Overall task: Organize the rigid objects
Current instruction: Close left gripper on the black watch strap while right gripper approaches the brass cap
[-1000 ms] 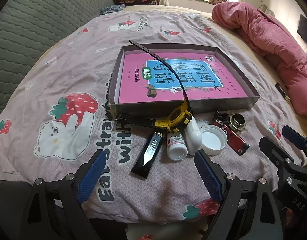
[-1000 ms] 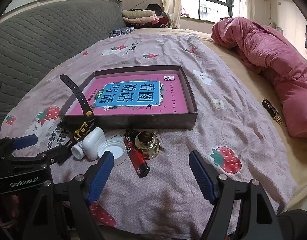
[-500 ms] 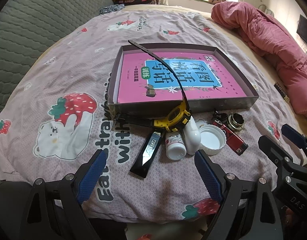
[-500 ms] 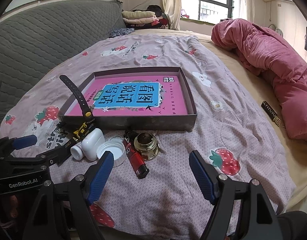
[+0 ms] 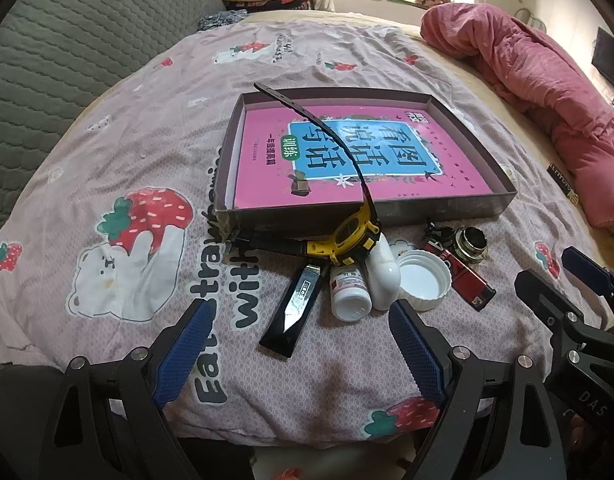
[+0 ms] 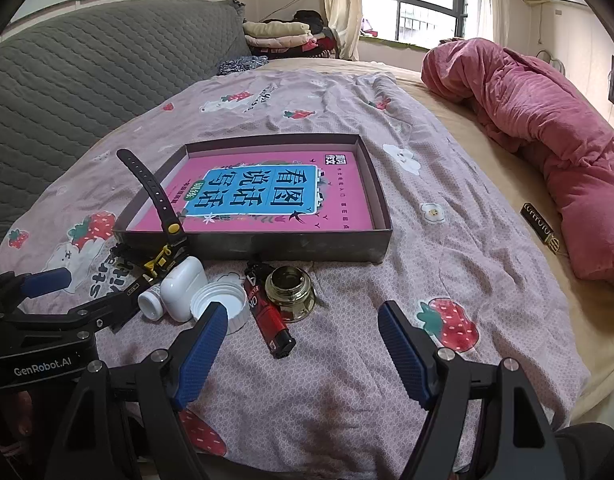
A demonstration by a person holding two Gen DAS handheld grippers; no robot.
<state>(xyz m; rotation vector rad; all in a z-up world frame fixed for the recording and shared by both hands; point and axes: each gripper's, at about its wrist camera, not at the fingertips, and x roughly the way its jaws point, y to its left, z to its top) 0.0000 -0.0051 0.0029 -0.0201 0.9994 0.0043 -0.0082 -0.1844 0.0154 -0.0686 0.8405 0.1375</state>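
Bare bedspread [image 6: 447,240] right of tray [image 6: 381,216]; clutter in front.

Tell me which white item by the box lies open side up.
The white cap, ribbed rim and hollow facing up, beside the red lighter; the labelled pill bottle lies sideways.

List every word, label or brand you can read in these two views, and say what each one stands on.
"看图说话": title on the pink book in the box.
"训练": green badge on that cover.
"GenRobot.AI": left gripper body, seen from the right wrist.
"DAS": right gripper body, partly cut off.
"Eat", "with": bed sheet print.
"ON": red lighter, partial.
Pill bottle label: too small.
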